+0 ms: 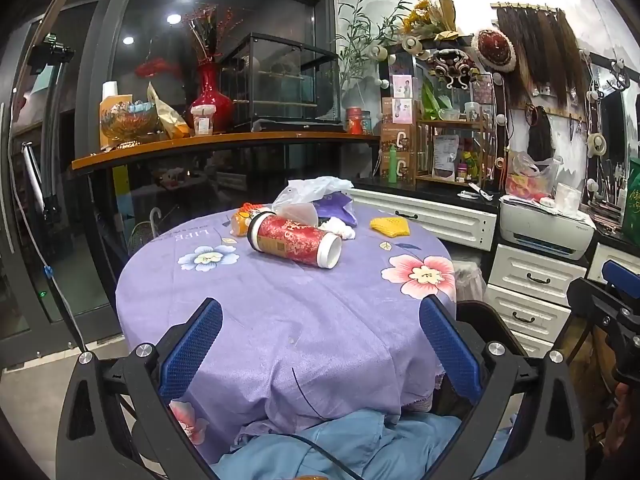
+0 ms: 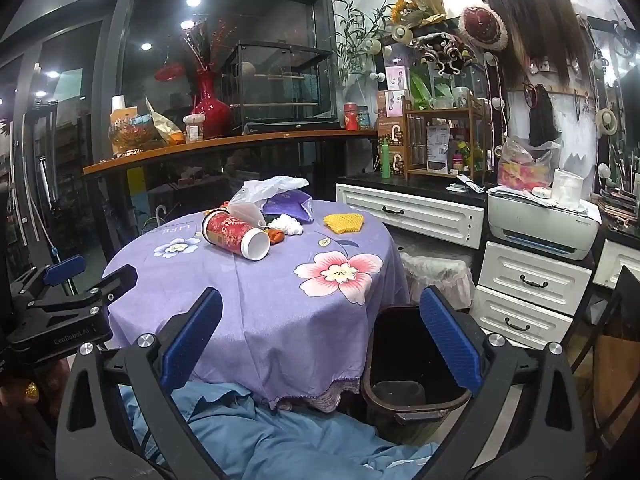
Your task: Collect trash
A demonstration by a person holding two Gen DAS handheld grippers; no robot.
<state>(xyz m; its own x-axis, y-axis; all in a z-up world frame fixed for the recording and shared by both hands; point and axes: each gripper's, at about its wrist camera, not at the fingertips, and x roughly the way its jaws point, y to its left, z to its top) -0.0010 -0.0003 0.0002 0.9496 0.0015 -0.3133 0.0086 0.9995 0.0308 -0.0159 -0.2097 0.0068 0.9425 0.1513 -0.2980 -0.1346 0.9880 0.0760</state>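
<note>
A round table with a purple flowered cloth (image 1: 280,312) (image 2: 248,288) carries trash at its far side. A red canister with a white cap (image 1: 296,240) (image 2: 234,236) lies on its side. Beside it are a crumpled white tissue (image 1: 340,228) (image 2: 290,224), a yellow foam net (image 1: 390,227) (image 2: 344,222), a clear plastic bag (image 1: 316,190) (image 2: 268,188), a purple pouch (image 1: 338,206) (image 2: 288,204) and an orange packet (image 1: 242,220). A dark bin (image 2: 412,380) stands by the table's right side. My left gripper (image 1: 320,344) and right gripper (image 2: 320,344) are open, empty, short of the trash.
White drawers (image 2: 528,292) and a printer (image 2: 544,224) stand to the right. A wooden counter (image 1: 224,144) with a red vase (image 1: 210,100) runs behind. Blue clothing (image 2: 280,440) lies below the grippers. The other gripper shows at each frame's edge (image 1: 608,312) (image 2: 60,300).
</note>
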